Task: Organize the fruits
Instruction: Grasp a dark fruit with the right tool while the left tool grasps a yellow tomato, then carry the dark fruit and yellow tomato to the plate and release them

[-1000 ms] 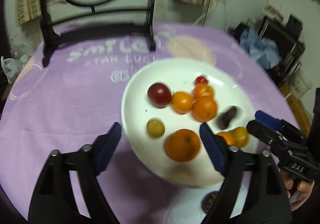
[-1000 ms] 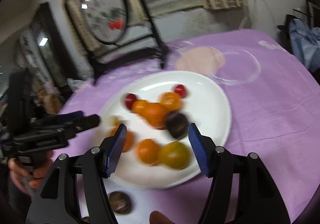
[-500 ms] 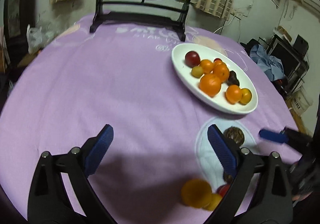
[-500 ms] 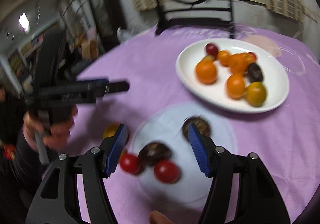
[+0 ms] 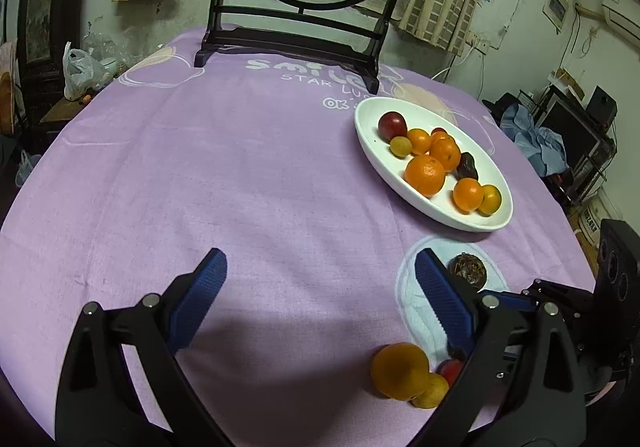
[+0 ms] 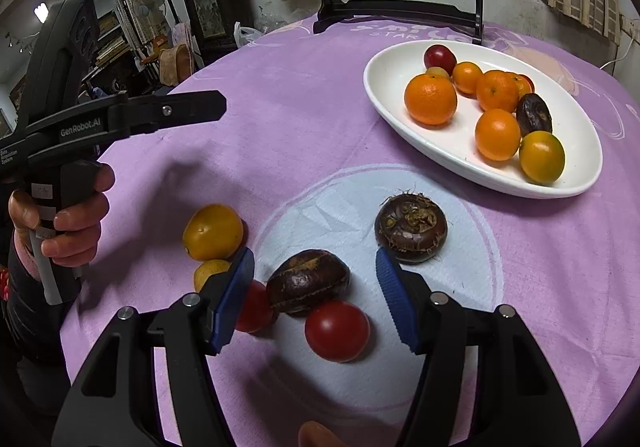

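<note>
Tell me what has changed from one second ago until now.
Both grippers pulled back from over the white plate toward the near side of the table. The right gripper now hovers open over the loose fruit, a dark chestnut-like piece between its fingers. The left gripper hangs open over bare purple tablecloth. Nothing was gripped or released. The fruit on the plate looks unmoved.

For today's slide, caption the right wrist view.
Open right gripper hovers over a dark chestnut; white plate beyond.
</note>
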{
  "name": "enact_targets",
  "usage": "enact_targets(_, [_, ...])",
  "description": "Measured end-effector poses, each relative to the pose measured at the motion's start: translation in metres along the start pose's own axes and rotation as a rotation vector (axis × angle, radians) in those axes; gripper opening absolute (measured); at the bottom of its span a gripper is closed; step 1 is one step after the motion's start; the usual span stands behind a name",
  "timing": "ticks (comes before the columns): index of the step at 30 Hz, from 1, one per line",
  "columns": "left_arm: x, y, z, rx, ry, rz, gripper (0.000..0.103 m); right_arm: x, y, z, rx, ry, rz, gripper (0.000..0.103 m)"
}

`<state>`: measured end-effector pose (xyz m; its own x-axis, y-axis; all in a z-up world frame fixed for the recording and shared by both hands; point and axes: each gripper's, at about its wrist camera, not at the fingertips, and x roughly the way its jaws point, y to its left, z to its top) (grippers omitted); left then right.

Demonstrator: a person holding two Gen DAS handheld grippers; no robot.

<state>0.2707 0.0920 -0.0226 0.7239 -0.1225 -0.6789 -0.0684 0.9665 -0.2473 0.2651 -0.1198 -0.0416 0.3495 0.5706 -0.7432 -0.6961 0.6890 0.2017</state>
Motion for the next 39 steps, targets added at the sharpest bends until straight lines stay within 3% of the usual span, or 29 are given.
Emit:
enact_targets(14, [-0.001,0.002,-0.004,-0.010,0.004,0.006,0.097,0.004,0.002,-0.001,-0.031,-0.020,0.007,0.042])
enact_targets(22, [0.002,0.001,-0.006,0.009,0.027,0.004,0.097,-0.013,-0.017,0.005,0.061,-0.089,0.030,0.041])
enact_targets(27, [-0.007,-0.009,-0.019,0.085,0.056,-0.120,0.096,-0.028,-0.031,0.007,0.130,-0.146,0.040,0.041])
enact_targets(32, [-0.008,-0.022,-0.035,0.137,0.114,-0.232,0.079,-0.031,-0.030,0.007,0.132,-0.156,0.029,0.041])
enact_targets(34, [-0.001,-0.026,-0.039,0.135,0.152,-0.237,0.067,-0.033,-0.029,0.007,0.125,-0.161,0.020,0.041])
enact_targets(39, [0.009,-0.028,-0.047,0.119,0.208,-0.239,0.056,-0.038,-0.028,0.006,0.120,-0.174,0.015,0.041])
